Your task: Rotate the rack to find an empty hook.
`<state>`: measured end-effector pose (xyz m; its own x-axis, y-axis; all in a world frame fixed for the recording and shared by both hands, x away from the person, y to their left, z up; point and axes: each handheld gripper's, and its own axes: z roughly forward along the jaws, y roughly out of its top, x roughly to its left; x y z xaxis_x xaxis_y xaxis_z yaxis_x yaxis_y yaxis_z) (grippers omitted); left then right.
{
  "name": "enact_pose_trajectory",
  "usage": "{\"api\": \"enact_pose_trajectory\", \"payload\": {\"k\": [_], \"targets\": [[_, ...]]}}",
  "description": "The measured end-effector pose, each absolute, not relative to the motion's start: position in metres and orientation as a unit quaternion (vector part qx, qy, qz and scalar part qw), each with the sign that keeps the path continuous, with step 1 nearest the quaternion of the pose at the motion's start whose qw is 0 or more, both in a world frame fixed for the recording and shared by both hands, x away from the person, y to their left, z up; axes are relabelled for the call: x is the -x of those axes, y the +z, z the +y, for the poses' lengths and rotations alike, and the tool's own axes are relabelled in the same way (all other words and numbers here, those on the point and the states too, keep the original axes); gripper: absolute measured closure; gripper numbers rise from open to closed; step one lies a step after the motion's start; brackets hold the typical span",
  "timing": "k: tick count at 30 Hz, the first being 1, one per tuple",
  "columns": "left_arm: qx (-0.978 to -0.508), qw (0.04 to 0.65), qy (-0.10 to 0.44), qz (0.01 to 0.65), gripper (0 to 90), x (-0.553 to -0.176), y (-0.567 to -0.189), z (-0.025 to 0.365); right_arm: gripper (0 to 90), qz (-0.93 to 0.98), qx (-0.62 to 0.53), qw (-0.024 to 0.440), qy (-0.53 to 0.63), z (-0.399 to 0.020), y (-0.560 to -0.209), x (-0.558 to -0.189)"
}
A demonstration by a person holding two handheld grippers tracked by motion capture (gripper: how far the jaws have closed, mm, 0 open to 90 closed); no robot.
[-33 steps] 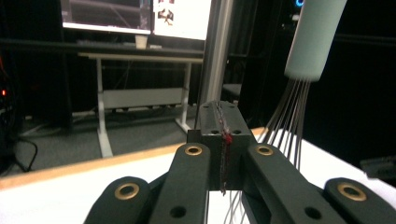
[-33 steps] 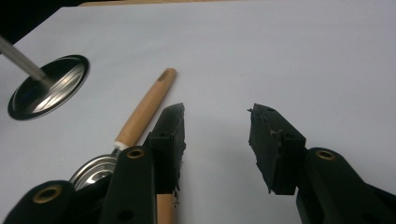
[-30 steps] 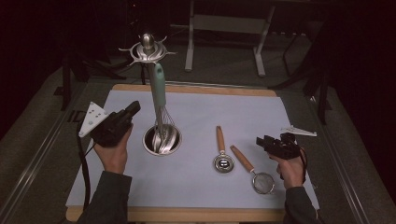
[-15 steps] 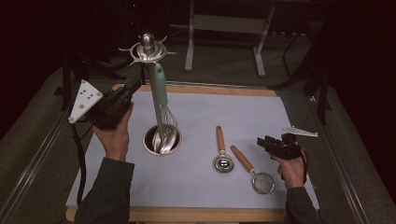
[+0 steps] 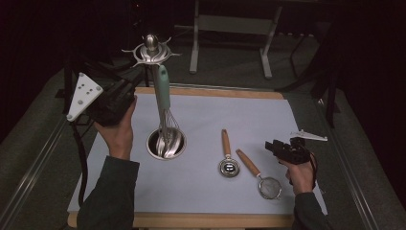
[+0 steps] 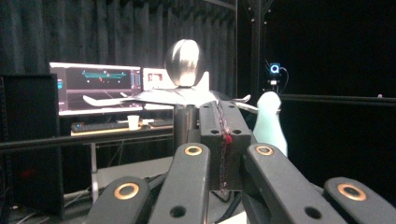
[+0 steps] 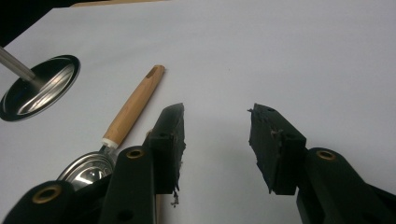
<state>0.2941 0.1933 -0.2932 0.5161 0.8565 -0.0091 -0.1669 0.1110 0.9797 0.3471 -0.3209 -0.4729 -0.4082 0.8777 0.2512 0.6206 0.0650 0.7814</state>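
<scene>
Lying on the desk [image 5: 268,93], one pale sheet [image 5: 249,120] carrying three utensils and one metal stand. Standing at the sheet's left part, one round steel base [image 5: 166,143] with a post rising to a winged rack and a ball knob [image 5: 151,43] on top. Hanging from that rack, one whisk [image 5: 165,108] with a mint-green handle, its wires reaching down into the base. Resting right of the base, one wooden-handled round metal scoop [image 5: 227,158], bowl toward the person, and just beside it one wooden-handled small strainer [image 5: 261,175], angled, mesh end nearest the desk's front edge; handles apart, not touching.

Being held up near the rack's top at the left, one left hand-held gripper [image 5: 125,88], grey plate on its back; seen from its own camera [image 6: 224,140], jaws pressed together with nothing between them, ball knob and whisk handle just beyond the tips.

Hovering low at the sheet's right side, beside the strainer, one right hand-held gripper [image 5: 274,146]; from its own camera [image 7: 217,135], jaws spread well apart, gripping nothing, bare sheet between them, scoop lying just to their left.
</scene>
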Motion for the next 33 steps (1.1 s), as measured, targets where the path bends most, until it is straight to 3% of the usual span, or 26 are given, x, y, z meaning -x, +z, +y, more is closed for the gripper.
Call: {"api": "enact_pose_trajectory", "payload": {"k": [33], "targets": [[-0.544, 0.644, 0.395, 0.365, 90.0, -0.321, -0.285, 0.216, 54.3, 0.716, -0.521, 0.149, 0.440, -0.322, -0.472, -0.346]]}}
